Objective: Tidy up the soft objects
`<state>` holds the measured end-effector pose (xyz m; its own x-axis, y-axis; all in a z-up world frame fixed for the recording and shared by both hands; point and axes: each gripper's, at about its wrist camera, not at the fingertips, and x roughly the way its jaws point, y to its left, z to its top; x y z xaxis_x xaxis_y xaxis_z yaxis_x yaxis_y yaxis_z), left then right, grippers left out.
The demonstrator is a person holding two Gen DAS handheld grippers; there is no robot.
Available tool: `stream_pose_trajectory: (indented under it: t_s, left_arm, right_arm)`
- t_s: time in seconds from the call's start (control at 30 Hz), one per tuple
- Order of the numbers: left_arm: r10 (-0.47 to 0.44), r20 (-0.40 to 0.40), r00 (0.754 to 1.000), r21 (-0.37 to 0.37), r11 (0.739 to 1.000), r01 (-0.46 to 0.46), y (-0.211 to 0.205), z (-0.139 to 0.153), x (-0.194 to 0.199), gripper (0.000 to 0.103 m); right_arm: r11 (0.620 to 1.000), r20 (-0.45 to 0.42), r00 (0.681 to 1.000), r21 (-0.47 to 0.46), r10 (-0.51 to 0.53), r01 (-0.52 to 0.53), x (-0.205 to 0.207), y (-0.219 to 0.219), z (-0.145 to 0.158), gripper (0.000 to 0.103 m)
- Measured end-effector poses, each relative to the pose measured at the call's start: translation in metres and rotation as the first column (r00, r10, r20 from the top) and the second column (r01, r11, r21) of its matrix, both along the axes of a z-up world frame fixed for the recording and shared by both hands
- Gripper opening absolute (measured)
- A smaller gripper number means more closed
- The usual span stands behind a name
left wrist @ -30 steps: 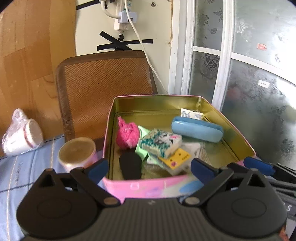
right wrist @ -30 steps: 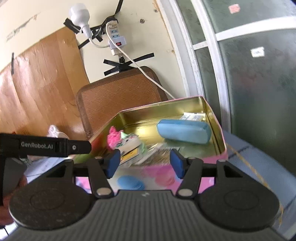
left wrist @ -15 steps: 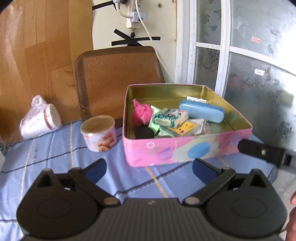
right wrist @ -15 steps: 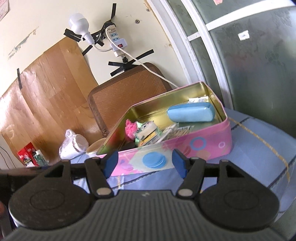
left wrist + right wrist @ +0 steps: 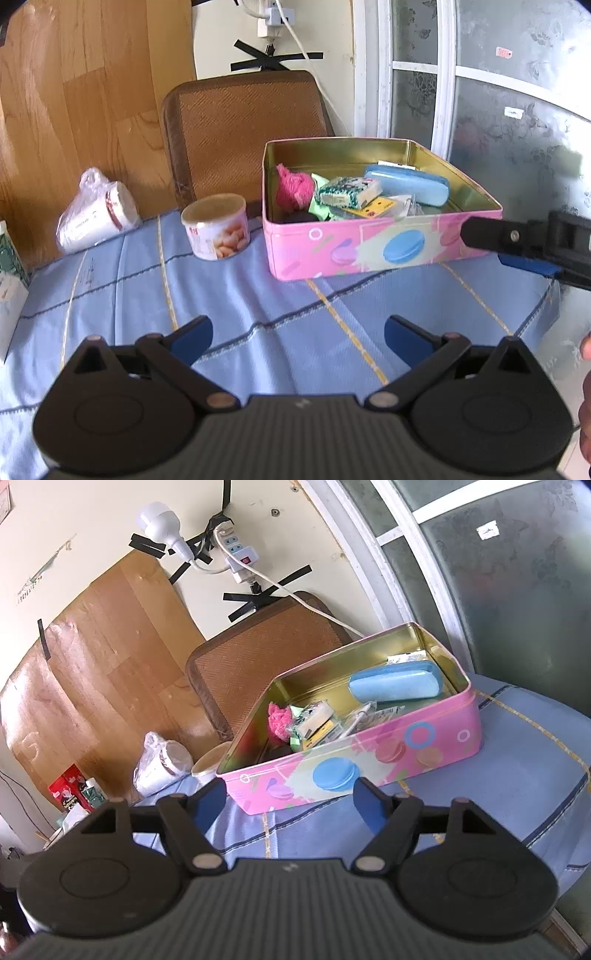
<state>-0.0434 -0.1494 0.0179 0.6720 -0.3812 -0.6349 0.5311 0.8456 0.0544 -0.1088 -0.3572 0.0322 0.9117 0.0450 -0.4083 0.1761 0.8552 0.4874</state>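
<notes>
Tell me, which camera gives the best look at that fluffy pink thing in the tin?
The left wrist view: the fluffy pink thing sits near the pink tin's left wall, facing the camera, mostly unobstructed. In the right wrist view it appears smaller, lower part hidden behind the tin's front wall.

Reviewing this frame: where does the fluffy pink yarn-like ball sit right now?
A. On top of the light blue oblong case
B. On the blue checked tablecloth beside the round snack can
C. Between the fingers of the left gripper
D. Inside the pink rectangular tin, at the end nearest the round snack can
D. The fluffy pink ball lies inside the pink rectangular tin, at the end nearest the round snack can, apart from the light blue oblong case.
</notes>
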Motion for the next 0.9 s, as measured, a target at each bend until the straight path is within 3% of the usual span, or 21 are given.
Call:
stream_pose_trajectory:
  t_s: [0.73, 0.9]
  left_arm:
    - [0.009, -0.036, 0.999, 0.084, 0.996, -0.006, 0.001, -0.021, -0.010, 0.103]
    - [0.016, -0.012, 1.000, 0.109, 0.994, -0.015, -0.001, -0.023, -0.011, 0.103]
  right_arm:
    - [0.997, -0.062, 0.998, 0.081, 0.022, -0.017, 0.009, 0.003, -0.017, 0.082]
    - [0.995, -0.064, 0.998, 0.095, 0.007, -0.001, 0.007, 0.001, -0.018, 0.083]
